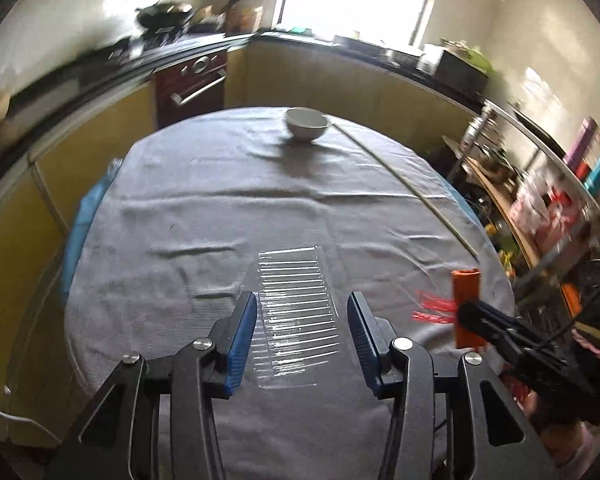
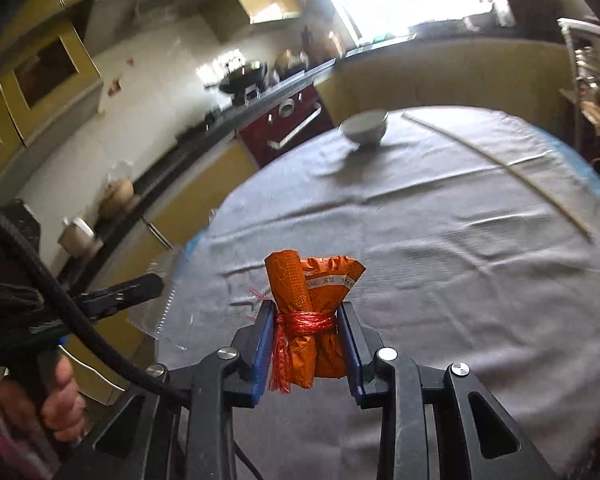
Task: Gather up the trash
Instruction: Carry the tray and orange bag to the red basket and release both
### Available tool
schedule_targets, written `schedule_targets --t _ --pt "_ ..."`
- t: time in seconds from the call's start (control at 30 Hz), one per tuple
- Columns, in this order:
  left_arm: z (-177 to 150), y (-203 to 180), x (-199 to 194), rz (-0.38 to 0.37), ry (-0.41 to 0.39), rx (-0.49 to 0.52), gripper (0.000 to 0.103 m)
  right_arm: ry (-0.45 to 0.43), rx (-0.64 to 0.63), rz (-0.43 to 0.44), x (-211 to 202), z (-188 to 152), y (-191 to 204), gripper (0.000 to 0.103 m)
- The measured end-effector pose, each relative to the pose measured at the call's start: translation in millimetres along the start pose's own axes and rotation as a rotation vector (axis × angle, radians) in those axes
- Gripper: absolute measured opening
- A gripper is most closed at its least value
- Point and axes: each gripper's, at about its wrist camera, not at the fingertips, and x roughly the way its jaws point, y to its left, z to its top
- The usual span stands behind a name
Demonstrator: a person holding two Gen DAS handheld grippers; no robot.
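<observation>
Right gripper (image 2: 307, 344) fingers clamped; left gripper (image 1: 302, 340) fingers apart, angled down.

Two trash items.

1) Clear plastic tray (image 1: 296, 320): transparent, ribbed w/ parallel ridges, roughly rectangular, long axis running away from the left wrist cam. Sits between the blue pads of the left gripper (image 1: 302, 340); whether pads touch it or it's lifted off the grey cloth, can't tell.

2) Orange wrapper bundle (image 2: 312, 312): crumpled orange foil-like packet, rolled, upright, tied round the middle w/ red plastic string (image 2: 305, 320), frayed ends hanging down on left. Some printed text near top, blurred. Clamped at the tied waist in the right gripper (image 2: 306, 344), top fanning out above the pads.
</observation>
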Motion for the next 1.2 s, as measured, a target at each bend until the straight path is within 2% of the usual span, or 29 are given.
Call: schedule_targets --t 0.17,0.33,0.5,0.93,1.2 --pt "-11.8 -42.1 -9.3 -0.06 -0.011 0.084 0.048 -0.089 0.022 -0.032 -61.3 -20.0 -12.2 0.033" --pt "-24.4 -59.5 -7.4 -0.138 0.026 0.094 0.048 -0.128 0.075 -0.084 -101.1 -45.9 -37.0 0.033" --pt "-36.1 -83.4 -10.4 -0.164 0.047 0.135 0.048 -0.156 0.136 -0.112 -132.1 -69.8 -59.5 0.033" --pt "-62.7 -132.9 -35.7 -0.192 0.037 0.239 0.048 -0.268 0.183 -0.126 -195.0 -95.9 -78.0 0.033" --pt "-71.9 -158.8 -49.1 -0.225 0.029 0.271 0.048 -0.32 0.226 -0.166 -232.9 -119.9 -99.1 0.033"
